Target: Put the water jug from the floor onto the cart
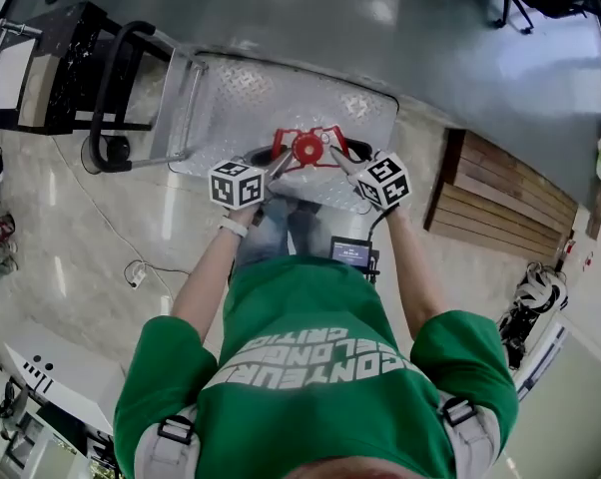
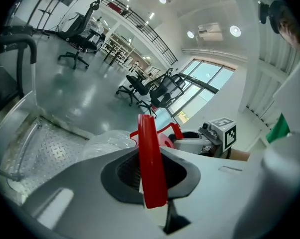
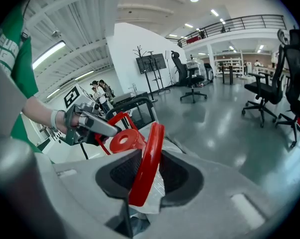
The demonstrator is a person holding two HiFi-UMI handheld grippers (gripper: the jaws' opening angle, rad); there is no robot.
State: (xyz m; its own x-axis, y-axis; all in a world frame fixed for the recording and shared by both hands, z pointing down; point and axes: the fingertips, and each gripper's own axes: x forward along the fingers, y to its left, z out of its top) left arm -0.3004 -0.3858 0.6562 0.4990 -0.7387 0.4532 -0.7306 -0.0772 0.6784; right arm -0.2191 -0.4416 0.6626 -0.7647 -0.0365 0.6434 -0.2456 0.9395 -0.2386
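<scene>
**Desk:** Where is the jug?

**Op:** From the head view I log the jug (image 1: 307, 173) over the cart (image 1: 231, 98). It sits above the diamond-plate deck, by the deck's edge nearest the person and well apart from the black push bar (image 1: 109, 93). It is clear of the floor (image 1: 380, 28). I cannot tell whether its base touches the deck. The red cap (image 3: 124, 140) faces up, between the two tools.

**Desk:** State of the tools?

**Op:** The left tool (image 1: 279, 158) is clenched on the left handle (image 2: 151, 168). In the left gripper view the red band stands nearly upright between the pads, pinched from both sides. The right tool (image 1: 338, 156) is clenched on the right handle (image 3: 146, 163). In the right gripper view that band leans right at its top, with clear plastic bunched under it. Each tool comes in from its own side, and the tips point toward the cap.

**Desk:** Anything else in the frame?

**Op:** The person in the green shirt (image 1: 310, 367) stands at the cart's long side with both arms stretched forward. A wooden pallet (image 1: 500, 193) lies on the floor to the right of the cart. Office chairs (image 2: 140, 86) stand farther back in the hall.
</scene>
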